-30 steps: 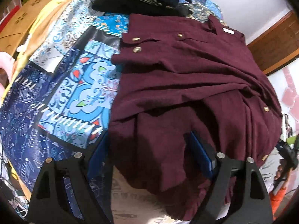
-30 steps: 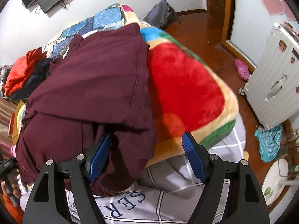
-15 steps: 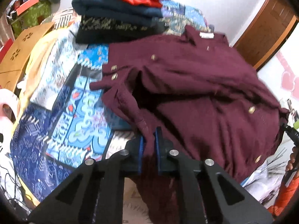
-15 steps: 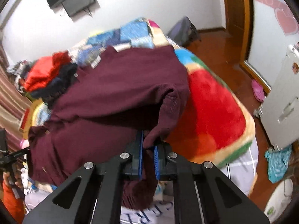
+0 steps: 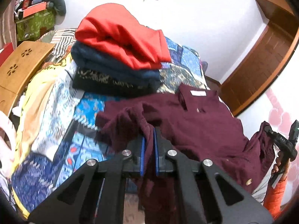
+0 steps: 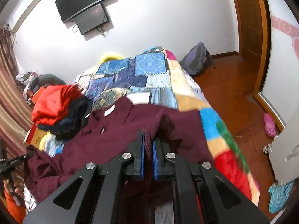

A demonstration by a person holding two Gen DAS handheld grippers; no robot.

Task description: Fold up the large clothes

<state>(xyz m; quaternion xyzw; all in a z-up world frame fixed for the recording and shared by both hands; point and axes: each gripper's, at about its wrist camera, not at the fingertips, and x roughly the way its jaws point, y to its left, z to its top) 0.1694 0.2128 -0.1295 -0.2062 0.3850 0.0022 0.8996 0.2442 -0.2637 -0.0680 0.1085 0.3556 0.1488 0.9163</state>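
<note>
Shirt: maroon shirt [image 5: 201, 128], buttoned and collared, lies spread on the bed over the patchwork quilt [image 5: 61, 123], its near hem raised off the covers at both corners.
Left gripper: left gripper [image 5: 148, 149] is clamped tight on a bunched fold of the near left hem, cloth squeezed between the blue pads [image 5: 142, 156].
Right gripper: right gripper [image 6: 148, 149] is pinched the same way on the near right corner, a ridge of fabric running up out of the jaws.
Feel: soft, limp, light by the look of it; it drapes and sags between the two holds, so I'd expect the middle to droop unless both corners travel together.
Grip advice: hem corners are the right hold; a thin pinch like this could slip if tugged sideways, so keep the pull even.
Slip risk: the quilt looks smooth, and the far half may slide along as the near edge goes over.
Collar: collar and white label [image 5: 198, 93] sit at the far end, the likely landing line for the hem.
Beyond: stack of folded clothes [image 5: 119, 56], red on top, just past the shirt's shoulder.
Far: screen on the wall [image 6: 84, 13].
</note>
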